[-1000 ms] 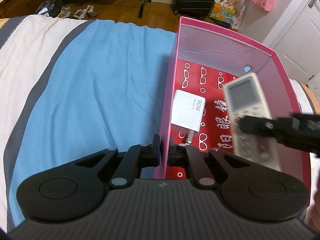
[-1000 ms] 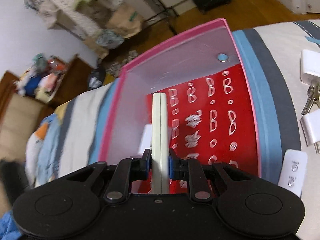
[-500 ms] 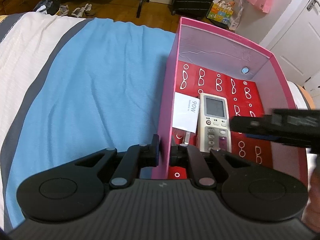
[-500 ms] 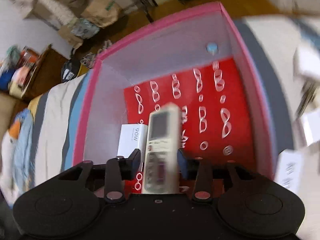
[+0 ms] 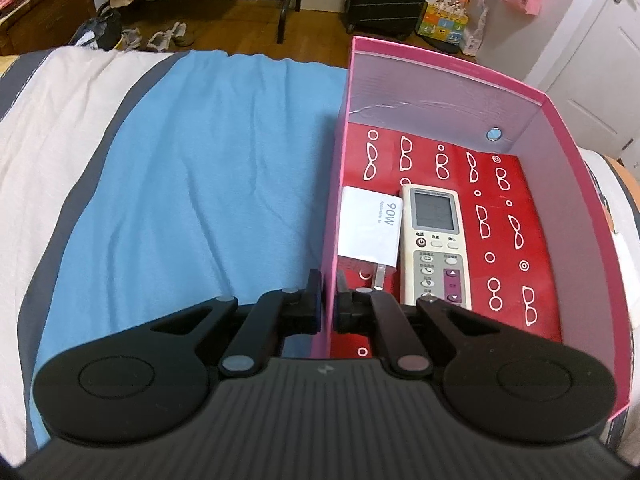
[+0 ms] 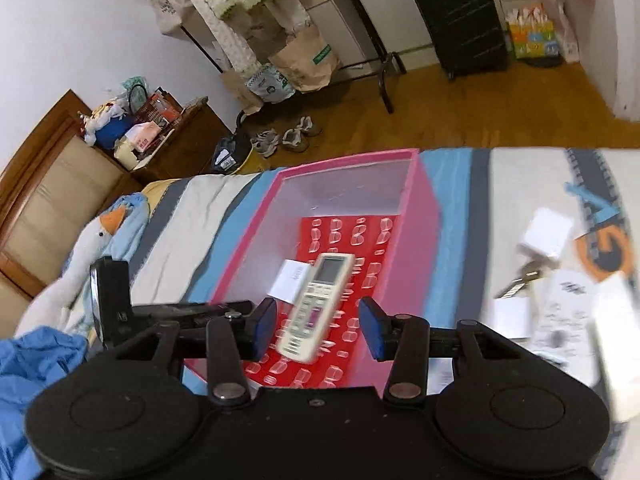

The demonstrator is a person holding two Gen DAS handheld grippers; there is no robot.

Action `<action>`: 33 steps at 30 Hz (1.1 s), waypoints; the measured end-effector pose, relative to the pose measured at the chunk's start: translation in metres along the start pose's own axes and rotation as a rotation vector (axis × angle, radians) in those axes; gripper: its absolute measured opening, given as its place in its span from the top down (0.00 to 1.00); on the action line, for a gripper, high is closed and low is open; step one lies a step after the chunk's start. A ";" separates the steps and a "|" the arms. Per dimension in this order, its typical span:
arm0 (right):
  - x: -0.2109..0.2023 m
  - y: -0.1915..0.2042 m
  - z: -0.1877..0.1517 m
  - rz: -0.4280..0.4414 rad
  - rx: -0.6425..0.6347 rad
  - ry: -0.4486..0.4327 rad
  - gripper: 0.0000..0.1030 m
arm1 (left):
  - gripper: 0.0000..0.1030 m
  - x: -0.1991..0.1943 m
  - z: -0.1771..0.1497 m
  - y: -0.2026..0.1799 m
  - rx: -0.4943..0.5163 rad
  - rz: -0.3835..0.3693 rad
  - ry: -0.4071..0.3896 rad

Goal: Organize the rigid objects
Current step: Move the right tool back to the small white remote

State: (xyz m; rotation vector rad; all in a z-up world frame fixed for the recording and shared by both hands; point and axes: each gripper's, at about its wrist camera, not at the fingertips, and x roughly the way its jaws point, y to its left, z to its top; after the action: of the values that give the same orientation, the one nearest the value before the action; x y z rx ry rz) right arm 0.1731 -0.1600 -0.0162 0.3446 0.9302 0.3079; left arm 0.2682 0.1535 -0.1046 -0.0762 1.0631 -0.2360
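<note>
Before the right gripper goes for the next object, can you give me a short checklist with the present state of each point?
1. Cream remote control lies flat inside pink cardboard box: ok.
2. White 90W charger beside it in the box: ok.
3. Right gripper empty, jaws opening: ok.
4. Left gripper clamps the box wall: ok.
5. Loose white items on the bedspread, exact shapes: cannot tell, blurred.

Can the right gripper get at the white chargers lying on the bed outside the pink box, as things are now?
Probably yes. The right gripper is opening with nothing between its fingers, and the chargers lie uncovered on the bed, right of the pink box; nothing blocks the path.
</note>
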 end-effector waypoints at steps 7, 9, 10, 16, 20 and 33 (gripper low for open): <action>0.028 -0.050 -0.023 -0.022 0.133 0.133 0.50 | 0.94 0.002 -0.001 -0.003 0.016 0.052 0.009; 0.043 -0.065 -0.035 -0.039 0.185 0.156 0.50 | 0.94 0.002 -0.001 -0.001 0.002 0.043 0.011; 0.052 -0.073 -0.041 -0.047 0.218 0.172 0.50 | 0.94 0.001 -0.001 0.001 -0.004 0.039 0.012; 0.090 -0.091 -0.066 -0.095 0.291 0.209 0.51 | 0.93 0.002 -0.001 -0.001 -0.002 0.048 0.029; 0.105 -0.077 -0.069 -0.157 0.216 0.168 0.50 | 0.93 0.006 0.000 0.001 -0.008 0.036 0.034; 0.084 -0.063 -0.077 -0.222 0.075 0.175 0.95 | 0.93 0.007 0.000 0.006 -0.039 0.001 0.037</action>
State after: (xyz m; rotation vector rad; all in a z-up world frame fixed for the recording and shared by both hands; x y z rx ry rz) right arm 0.1636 -0.1706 -0.1458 0.2830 1.1435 0.1003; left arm 0.2726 0.1579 -0.1112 -0.1067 1.1046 -0.2171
